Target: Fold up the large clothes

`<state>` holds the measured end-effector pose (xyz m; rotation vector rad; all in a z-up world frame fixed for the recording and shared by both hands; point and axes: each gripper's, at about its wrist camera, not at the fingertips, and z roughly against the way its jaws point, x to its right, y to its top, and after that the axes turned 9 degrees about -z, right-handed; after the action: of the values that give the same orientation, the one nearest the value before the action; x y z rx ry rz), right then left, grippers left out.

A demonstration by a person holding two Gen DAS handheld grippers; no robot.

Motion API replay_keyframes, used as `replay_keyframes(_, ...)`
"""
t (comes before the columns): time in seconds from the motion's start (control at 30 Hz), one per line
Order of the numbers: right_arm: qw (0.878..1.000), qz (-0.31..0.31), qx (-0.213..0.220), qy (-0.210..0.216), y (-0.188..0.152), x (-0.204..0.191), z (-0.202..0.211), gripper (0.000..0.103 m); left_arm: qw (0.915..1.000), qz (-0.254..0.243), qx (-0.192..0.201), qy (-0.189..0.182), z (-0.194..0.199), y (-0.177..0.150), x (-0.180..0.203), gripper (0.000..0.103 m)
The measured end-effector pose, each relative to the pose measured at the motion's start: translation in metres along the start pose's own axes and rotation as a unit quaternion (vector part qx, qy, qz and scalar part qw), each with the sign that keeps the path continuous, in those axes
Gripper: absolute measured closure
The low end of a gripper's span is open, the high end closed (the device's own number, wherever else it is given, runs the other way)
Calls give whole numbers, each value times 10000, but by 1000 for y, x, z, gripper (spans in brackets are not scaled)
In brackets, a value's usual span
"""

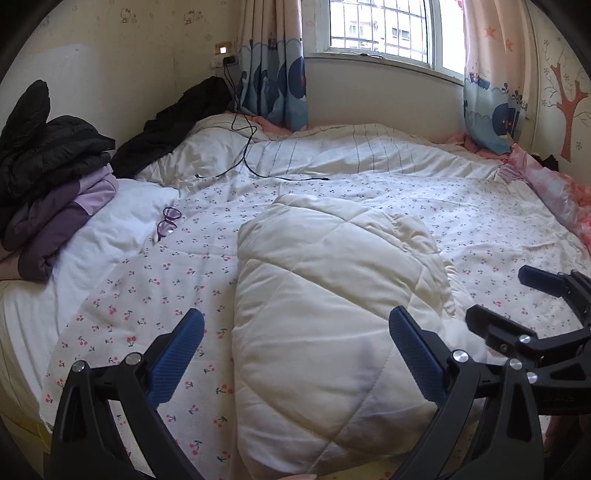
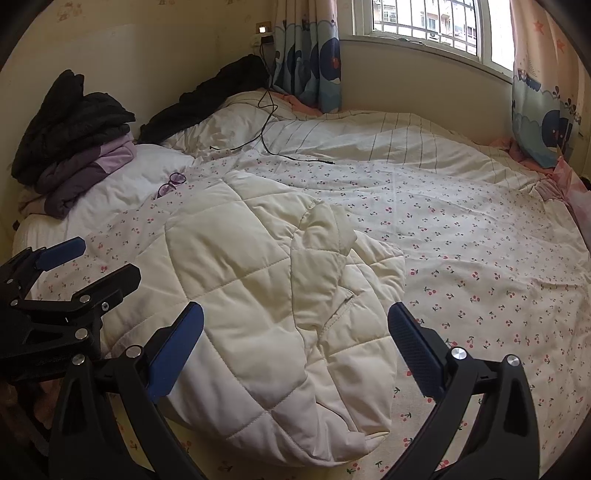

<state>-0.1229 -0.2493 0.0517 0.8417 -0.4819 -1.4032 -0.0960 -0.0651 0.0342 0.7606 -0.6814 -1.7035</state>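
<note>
Both my tools are spread wide and hold nothing. The left tool (image 1: pixel 295 350) hangs over the near end of the cream quilted jacket (image 1: pixel 332 314), its left finger out over the cherry-print bedspread (image 1: pixel 147 295) and its right finger above the padding. The right tool (image 2: pixel 295 347) sits just to the right of it, also over the jacket's near end, with its right finger clear of the cloth and above the bedspread.

The jacket lies ahead of both tools on the bed, already doubled into a narrow bundle running away from me; from the right wrist view a sleeve or side panel is lapped across its right half. I judge the lengthwise folds done and the crosswise fold in hand. Next I would need to lower both tools to the near hem, one at each corner, pinch through all the layers, then carry that edge forward onto the far end. The padding is thick and slippery-looking, so a shallow pinch may let the layers slide apart.

Farther ahead and to the left lie purple-framed glasses (image 1: pixel 168 221), then a stack of dark and purple clothes (image 1: pixel 55 177). A black cable (image 1: pixel 251 147) trails across the bed toward the window (image 1: pixel 380 26).
</note>
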Motion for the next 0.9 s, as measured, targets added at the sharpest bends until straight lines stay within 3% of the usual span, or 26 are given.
replay_keyframes(0.23,9999,-116,26,71,0,4,2,7,9999,148,-18,-3,3,2,2,7)
replay_keyframes(0.4,9992,-311,264,41,3,14,14,7,9961,549,7,-693,3,2,-5,7)
replay_keyframes(0.57,9995,-264,41,-195,1,17,5,7,9985,375,157,-357,11,3,-3,7)
replay_keyframes(0.9,9997,-191,-50,-123,-1,10,3,7,9957,636,-375,-553,-3,0,-11,7)
